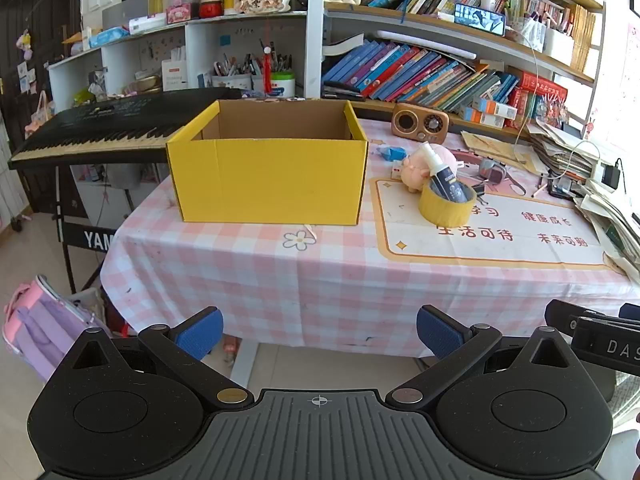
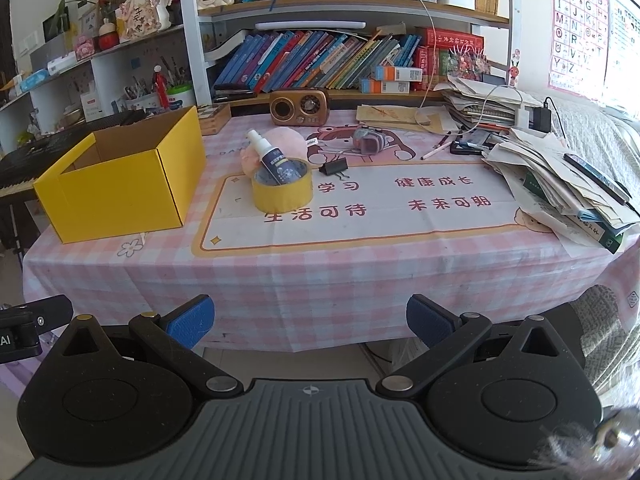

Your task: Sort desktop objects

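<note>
An open yellow cardboard box (image 1: 268, 180) (image 2: 120, 192) stands on the left part of the pink checked table. To its right sits a yellow tape roll (image 1: 447, 204) (image 2: 282, 192) with a small spray bottle (image 1: 440, 172) (image 2: 272, 160) leaning inside it. A pink plush toy (image 1: 420, 166) (image 2: 280, 140) lies just behind them. A black binder clip (image 2: 335, 168) rests right of the roll. My left gripper (image 1: 320, 334) and my right gripper (image 2: 310, 322) both hover open before the table's near edge, nothing between their fingers.
A brown radio (image 2: 299, 107) and leaning books (image 2: 312, 60) line the back. Stacked papers (image 2: 560, 184) crowd the table's right side. A black keyboard (image 1: 100, 128) stands left of the table, a backpack (image 1: 44, 320) below it. A grey watch (image 2: 370, 140) and pens lie mid-table.
</note>
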`<state>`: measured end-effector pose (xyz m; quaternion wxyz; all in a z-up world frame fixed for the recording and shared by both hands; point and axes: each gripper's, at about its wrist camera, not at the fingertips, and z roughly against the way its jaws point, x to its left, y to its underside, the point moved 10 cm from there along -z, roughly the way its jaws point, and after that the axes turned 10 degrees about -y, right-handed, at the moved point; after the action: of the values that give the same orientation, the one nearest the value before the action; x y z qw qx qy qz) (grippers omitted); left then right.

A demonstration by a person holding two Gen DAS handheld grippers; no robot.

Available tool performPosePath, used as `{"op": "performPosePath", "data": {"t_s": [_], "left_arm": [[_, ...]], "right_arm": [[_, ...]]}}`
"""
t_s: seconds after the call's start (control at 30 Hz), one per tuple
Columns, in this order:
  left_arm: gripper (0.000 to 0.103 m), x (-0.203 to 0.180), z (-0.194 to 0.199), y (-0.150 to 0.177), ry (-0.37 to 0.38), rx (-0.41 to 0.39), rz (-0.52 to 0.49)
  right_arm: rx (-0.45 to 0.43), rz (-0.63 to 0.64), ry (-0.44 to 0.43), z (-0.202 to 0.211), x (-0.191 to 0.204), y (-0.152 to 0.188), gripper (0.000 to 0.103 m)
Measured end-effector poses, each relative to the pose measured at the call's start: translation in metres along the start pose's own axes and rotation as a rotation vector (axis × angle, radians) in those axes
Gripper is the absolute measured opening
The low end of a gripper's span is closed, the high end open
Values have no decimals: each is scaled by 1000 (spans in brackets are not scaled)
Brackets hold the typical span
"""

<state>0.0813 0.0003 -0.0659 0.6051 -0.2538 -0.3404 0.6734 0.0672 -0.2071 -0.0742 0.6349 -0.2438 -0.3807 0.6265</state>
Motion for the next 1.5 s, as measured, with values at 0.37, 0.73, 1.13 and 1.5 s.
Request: {"op": "performPosePath", "data": {"t_s": [0.37,0.73,1.13,1.5], "left_arm": [[103,-1,0,0,21,-9,-2],[103,-3,-2,-2,33,-16,-14],[103,-2,-2,-4,37,-18,-14],[103,2,-3,-7,35,-20,-7]], "right_arm": [[-3,5,-3,-1,3,0,103],[-10,21,-6,1,6,-5,103],[-16,40,-31,-1,13,-6,103],[-21,45,-52,0,21,-4,103]]}}
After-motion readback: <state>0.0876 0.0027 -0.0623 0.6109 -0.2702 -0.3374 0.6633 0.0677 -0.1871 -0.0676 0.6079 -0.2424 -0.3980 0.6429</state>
